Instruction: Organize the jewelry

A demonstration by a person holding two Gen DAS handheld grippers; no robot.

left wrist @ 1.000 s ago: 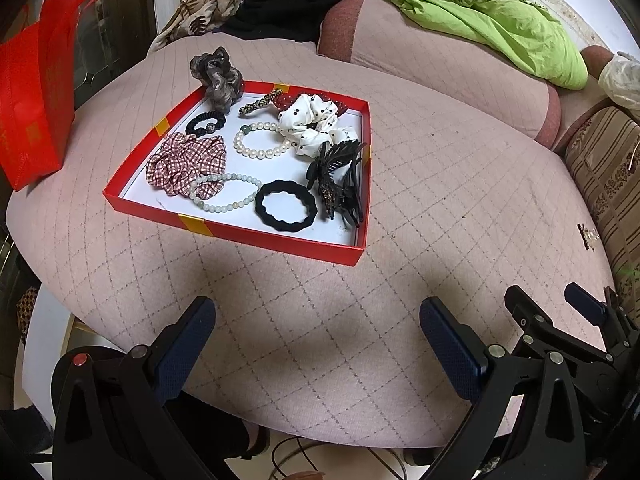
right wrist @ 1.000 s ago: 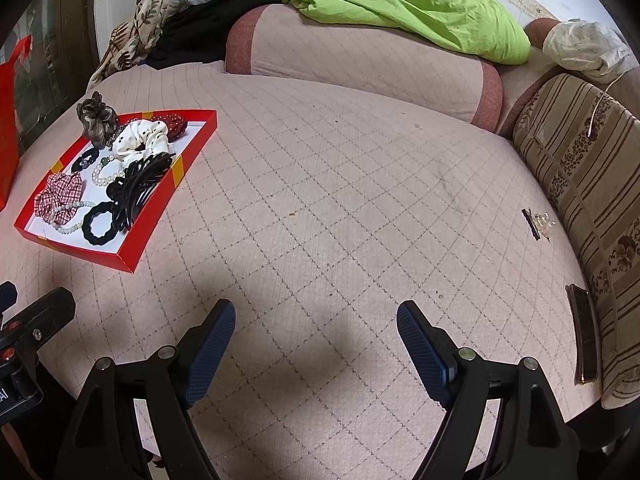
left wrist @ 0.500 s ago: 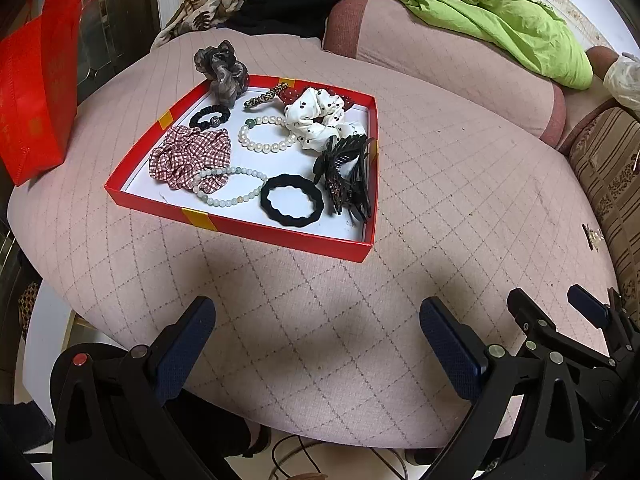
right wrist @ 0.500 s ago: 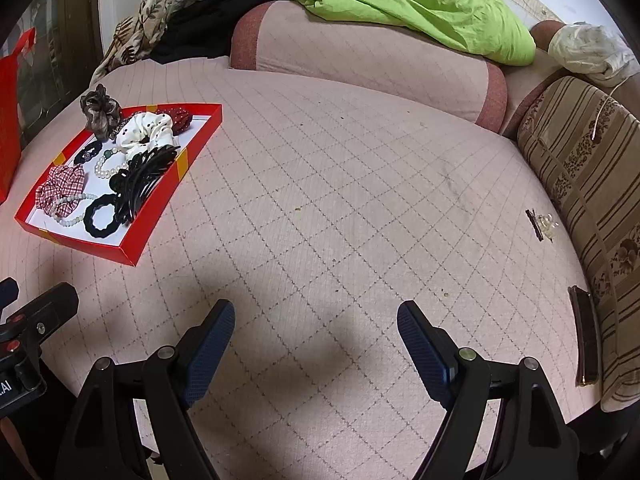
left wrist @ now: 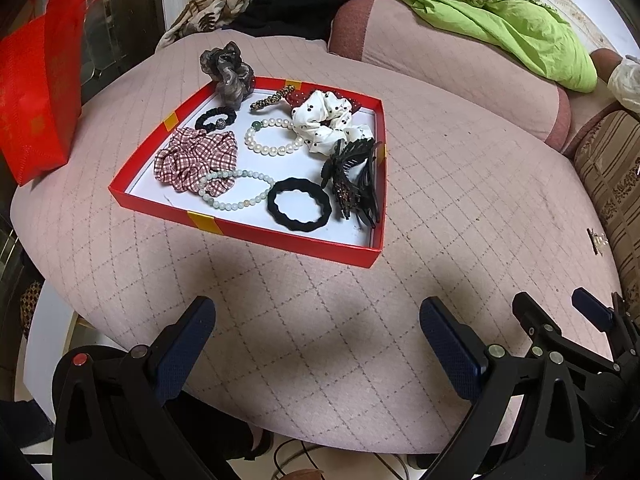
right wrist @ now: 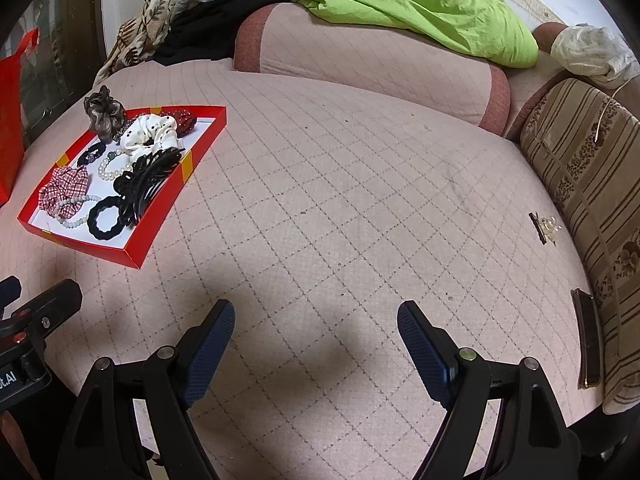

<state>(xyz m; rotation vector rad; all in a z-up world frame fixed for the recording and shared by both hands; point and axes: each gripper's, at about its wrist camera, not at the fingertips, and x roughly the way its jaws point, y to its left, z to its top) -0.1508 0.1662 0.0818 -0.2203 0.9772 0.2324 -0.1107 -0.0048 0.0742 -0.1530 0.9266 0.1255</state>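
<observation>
Jewelry sits in the red tray [left wrist: 280, 240] on the quilted pink bed [left wrist: 460, 200]; pearl bracelet [left wrist: 272, 148], black hair tie [left wrist: 299, 205] and checked scrunchie [left wrist: 192, 160] lie inside. Both my left gripper [left wrist: 316, 344] and right gripper [right wrist: 316, 344] hover with fingers spread wide, empty; a small clip [right wrist: 545, 227] lies well apart near the striped cushion [right wrist: 592, 184].

A glossy red cardboard tray [left wrist: 280, 239] is seen on matt quilted pink cloth [left wrist: 460, 184], holding shiny pearl beads [left wrist: 268, 148] and soft fabric scrunchies [left wrist: 192, 160].

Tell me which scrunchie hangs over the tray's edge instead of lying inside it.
The grey-brown scrunchie, draped over the far rim of the red tray. The plaid scrunchie and the white dotted scrunchie lie inside.
</observation>
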